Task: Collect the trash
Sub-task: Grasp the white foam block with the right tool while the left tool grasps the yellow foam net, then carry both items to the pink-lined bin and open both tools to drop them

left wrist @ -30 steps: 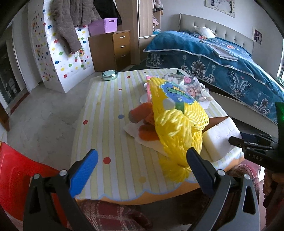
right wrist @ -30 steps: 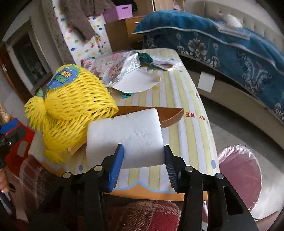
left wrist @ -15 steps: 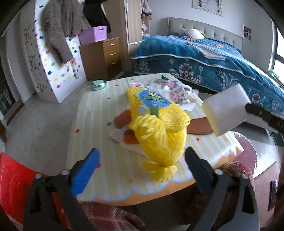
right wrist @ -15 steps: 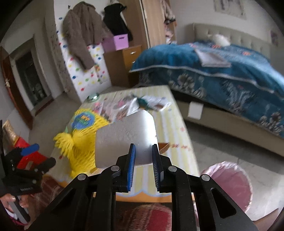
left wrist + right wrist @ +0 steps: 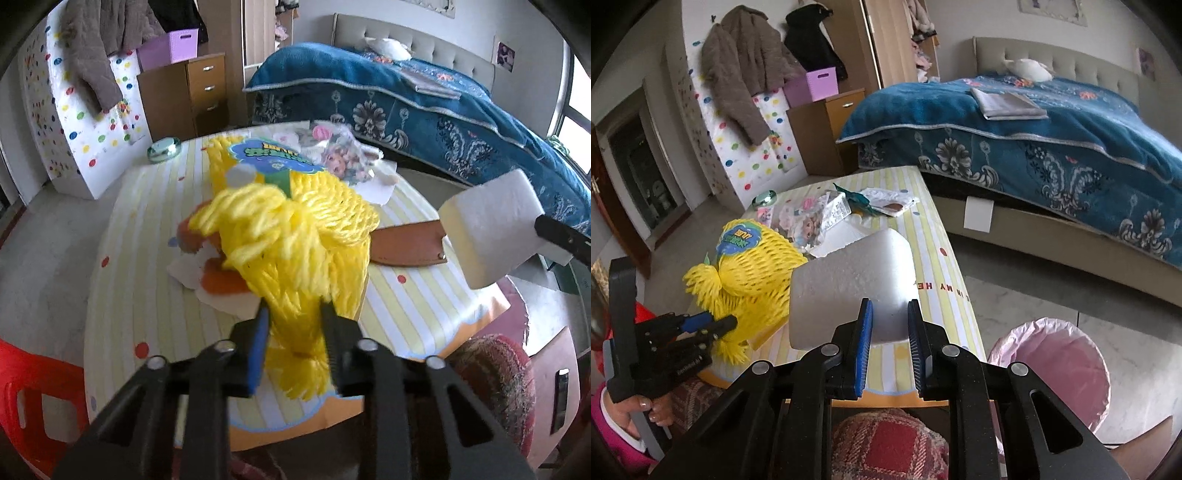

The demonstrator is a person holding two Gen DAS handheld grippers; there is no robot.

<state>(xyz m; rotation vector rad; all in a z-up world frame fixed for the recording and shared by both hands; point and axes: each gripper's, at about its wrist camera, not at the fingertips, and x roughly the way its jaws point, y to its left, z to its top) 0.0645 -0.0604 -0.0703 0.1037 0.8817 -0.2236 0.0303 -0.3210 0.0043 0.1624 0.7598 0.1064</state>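
My left gripper is shut on the tasselled end of a yellow foam net, which lies on the striped table. The net also shows in the right wrist view, with the left gripper at its near end. My right gripper is shut on a white foam block and holds it above the table's near right corner; the block also shows in the left wrist view. A bin with a pink bag stands on the floor right of the table.
Wrappers and paper lie at the table's far end, with a small green dish. Orange scraps on white paper and a brown cardboard piece lie by the net. A red chair stands left. A bed stands right.
My left gripper has closed on the yellow net's near end; it was open before. My right gripper has lifted the foam block off the table and holds it raised.
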